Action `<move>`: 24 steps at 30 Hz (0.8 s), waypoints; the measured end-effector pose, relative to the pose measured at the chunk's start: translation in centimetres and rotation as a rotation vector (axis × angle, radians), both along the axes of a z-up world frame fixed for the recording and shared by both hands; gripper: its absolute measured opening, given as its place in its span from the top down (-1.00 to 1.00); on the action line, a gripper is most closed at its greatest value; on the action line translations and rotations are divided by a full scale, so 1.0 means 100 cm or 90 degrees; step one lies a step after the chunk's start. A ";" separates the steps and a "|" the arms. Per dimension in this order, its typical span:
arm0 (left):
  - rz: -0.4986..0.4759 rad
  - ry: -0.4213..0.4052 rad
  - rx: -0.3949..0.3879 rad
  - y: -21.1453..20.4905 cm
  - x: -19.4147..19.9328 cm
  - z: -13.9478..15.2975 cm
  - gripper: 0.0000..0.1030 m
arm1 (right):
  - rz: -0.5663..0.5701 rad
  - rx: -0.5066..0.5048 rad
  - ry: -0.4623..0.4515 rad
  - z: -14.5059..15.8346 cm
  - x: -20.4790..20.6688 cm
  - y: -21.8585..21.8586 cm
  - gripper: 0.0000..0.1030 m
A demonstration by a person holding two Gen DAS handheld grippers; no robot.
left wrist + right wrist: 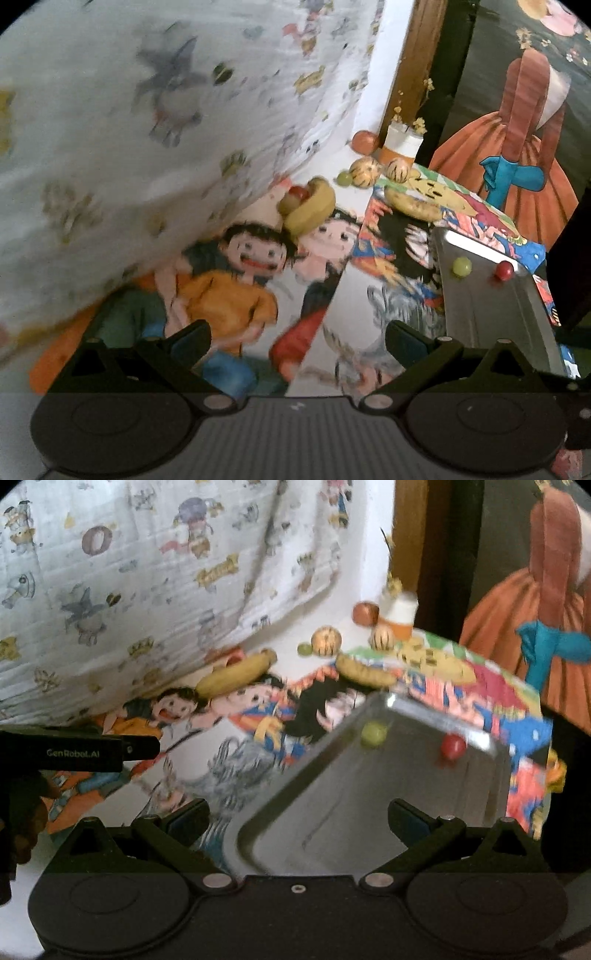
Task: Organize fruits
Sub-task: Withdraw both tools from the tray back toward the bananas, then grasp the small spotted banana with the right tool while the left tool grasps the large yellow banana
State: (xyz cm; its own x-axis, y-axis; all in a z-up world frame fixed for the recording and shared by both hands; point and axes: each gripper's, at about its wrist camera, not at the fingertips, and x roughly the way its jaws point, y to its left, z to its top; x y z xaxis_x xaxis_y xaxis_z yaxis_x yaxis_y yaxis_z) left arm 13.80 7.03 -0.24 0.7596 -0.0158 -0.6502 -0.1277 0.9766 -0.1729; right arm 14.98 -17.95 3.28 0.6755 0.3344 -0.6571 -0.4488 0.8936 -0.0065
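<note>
Both grippers are seen spread wide and empty, the left gripper (pixel 297 338) low in its frame over the cartoon-printed cloth (pixel 236 295), the right gripper (pixel 297 818) low in its frame over the near corner of the metal tray (pixel 332 812). Two small round fruits are already held in the tray, a green one (pixel 373 734) and a red one (pixel 453 746). The rest is found beyond it, toward the upper centre of each view: a banana (pixel 314 212) up and slightly right of the left gripper's fingers, its long axis slanted from lower left to upper right in the right wrist view (a small red fruit seems tucked against it), and a second banana (pixel 412 206) lying nearly crosswise just past the tray's far edge. The first banana is judged nearer to the left gripper.
</note>
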 end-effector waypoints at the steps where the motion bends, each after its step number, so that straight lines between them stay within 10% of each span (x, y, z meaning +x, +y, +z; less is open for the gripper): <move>1: -0.003 -0.005 0.004 0.000 0.005 0.002 -0.99 | 0.010 -0.002 -0.008 0.003 0.005 0.000 -0.99; 24: -0.118 -0.094 0.125 -0.014 0.119 0.007 -0.99 | 0.288 -0.062 -0.089 0.017 0.183 0.001 -0.99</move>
State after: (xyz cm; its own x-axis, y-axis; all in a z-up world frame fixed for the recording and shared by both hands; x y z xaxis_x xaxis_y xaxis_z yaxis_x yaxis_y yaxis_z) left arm 25.68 5.66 0.51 0.8424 -0.0482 -0.5367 0.0687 0.9975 0.0183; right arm 33.29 -17.88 4.97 0.5612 0.5560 -0.6131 -0.7808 0.6014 -0.1694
